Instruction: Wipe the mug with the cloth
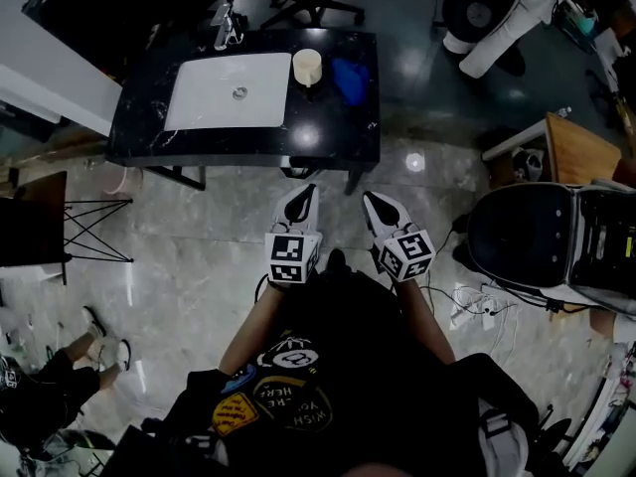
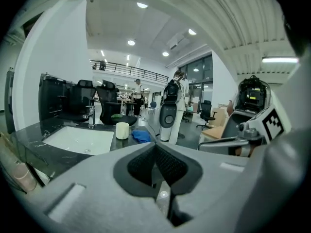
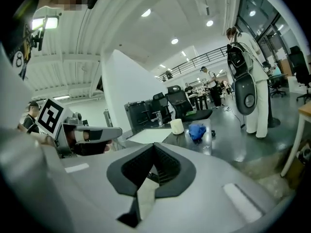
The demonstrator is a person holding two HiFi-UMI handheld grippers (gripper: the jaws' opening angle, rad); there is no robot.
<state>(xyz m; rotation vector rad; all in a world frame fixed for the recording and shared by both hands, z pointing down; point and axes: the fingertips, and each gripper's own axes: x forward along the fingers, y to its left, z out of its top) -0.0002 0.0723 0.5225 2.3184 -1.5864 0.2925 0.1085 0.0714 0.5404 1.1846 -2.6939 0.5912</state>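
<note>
A cream mug (image 1: pixel 307 67) stands upright on the black counter (image 1: pixel 328 127), just right of the white sink basin (image 1: pixel 229 89). A crumpled blue cloth (image 1: pixel 349 79) lies right beside the mug on its right. In the gripper views the mug (image 2: pixel 122 130) (image 3: pixel 177 126) and cloth (image 2: pixel 141 136) (image 3: pixel 197 131) sit far ahead. My left gripper (image 1: pixel 302 202) and right gripper (image 1: pixel 380 207) hover side by side over the floor, short of the counter's front edge. Both are shut with nothing between the jaws.
A tap (image 1: pixel 225 26) stands behind the basin. Office chairs (image 1: pixel 552 237) and a wooden desk (image 1: pixel 576 149) stand to the right. A black frame stand (image 1: pixel 60 229) is at the left. One person (image 2: pixel 174 106) stands beyond the counter, another (image 1: pixel 50 376) sits low at the left.
</note>
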